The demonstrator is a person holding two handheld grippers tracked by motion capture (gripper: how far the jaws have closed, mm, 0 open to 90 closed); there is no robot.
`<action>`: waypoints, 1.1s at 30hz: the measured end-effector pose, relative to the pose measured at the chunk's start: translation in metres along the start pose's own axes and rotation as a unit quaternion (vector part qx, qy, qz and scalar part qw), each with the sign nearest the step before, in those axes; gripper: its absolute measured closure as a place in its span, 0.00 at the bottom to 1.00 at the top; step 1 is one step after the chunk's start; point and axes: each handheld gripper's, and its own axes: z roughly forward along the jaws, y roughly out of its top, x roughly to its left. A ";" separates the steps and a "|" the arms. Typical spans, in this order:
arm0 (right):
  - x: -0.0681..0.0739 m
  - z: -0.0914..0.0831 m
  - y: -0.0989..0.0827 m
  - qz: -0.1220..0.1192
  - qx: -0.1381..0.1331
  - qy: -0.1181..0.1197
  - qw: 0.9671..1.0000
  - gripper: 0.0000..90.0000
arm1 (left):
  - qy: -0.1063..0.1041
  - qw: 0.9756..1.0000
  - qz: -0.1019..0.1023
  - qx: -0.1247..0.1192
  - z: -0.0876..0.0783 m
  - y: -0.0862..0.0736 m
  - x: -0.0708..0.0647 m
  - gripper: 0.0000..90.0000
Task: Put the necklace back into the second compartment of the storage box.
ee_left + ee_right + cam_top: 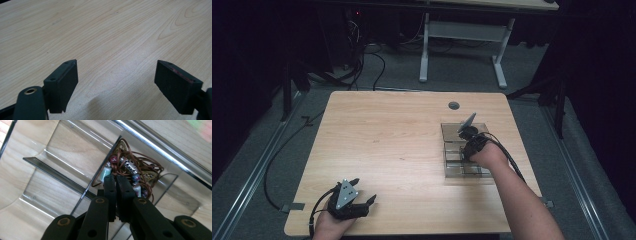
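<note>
At the lower left of the high view, the left gripper (362, 204) rests low on the pale wood-grain table (387, 145), its jaws spread wide with nothing between them; the left gripper view confirms bare wood in the gap.

Farther up, right of centre, the right gripper (468, 134) reaches down into a clear plastic divided organiser tray (451, 167). In the right gripper view its jaws (116, 182) stand pressed nearly together, and their tips meet a tangled brown leather-cord necklace with coloured beads and a silver metal bead (130, 168). They appear to be pinching a strand or bead at the near edge of the bundle, though the exact contact is hidden behind the jaw tips.

The necklace sits bunched in one compartment, against a thin divider wall, just right of centre in that view. As a heap it has no clear pointing direction; its spread runs roughly from the pale green bead at left toward the cord loops at right, slanting slightly down the frame.

Likely risks, judged from here: the grip may catch only one thin cord, so that a lift lets the rest dangle, slip or snag on the divider; a loop hooked on the wall could drag or tip the light tray, which the idle left gripper is too far away to steady
</note>
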 end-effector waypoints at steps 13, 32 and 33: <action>-0.002 -0.027 -0.013 0.018 -0.018 0.018 1.000 0.90 | 0.001 1.000 -0.001 -0.001 0.000 0.000 0.000 0.21; -0.002 -0.043 -0.047 0.038 -0.023 0.032 0.998 0.86 | -0.002 1.000 -0.002 0.001 0.000 0.000 0.000 0.21; -0.001 -0.044 -0.052 0.041 -0.026 0.032 0.998 0.86 | -0.002 1.000 -0.002 0.000 0.000 0.000 0.000 0.21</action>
